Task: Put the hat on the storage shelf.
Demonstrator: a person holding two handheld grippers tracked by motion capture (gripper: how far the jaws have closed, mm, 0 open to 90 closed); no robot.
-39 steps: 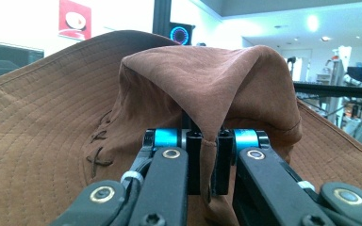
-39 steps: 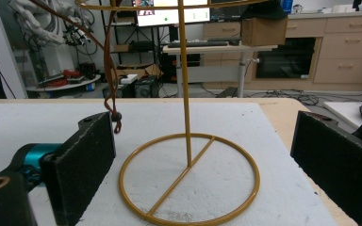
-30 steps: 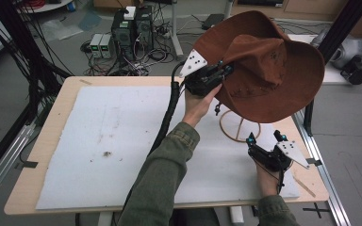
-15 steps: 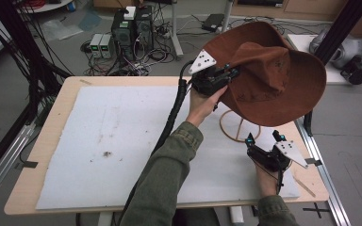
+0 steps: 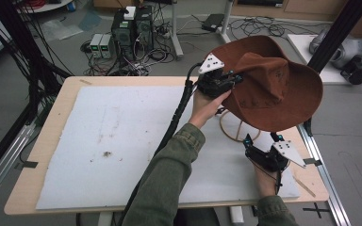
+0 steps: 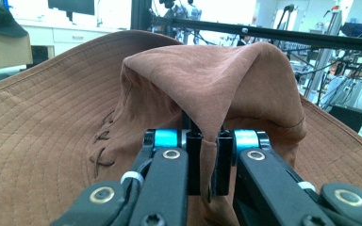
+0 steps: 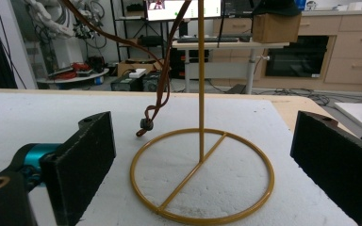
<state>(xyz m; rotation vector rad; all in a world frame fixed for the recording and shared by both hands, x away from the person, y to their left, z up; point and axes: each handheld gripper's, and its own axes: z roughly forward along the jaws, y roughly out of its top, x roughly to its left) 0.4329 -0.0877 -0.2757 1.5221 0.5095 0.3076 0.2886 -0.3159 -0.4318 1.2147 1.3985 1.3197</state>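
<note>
The soft, light hat (image 5: 273, 89) is pinched by its floppy crown in the left tool (image 6: 206, 141), while the right tool (image 7: 202, 160) is held wide open.

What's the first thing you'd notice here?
A big brown hat in the air over the table's right side, its crown pinched in the left gripper. Under it stands a gold wire stand on the white mat, with the right gripper open in front of it.

L gripper (image 5: 227, 81) clamps brown hat (image 5: 273, 89) above gold stand (image 5: 233, 129); R gripper (image 5: 263, 139) near its base.
</note>
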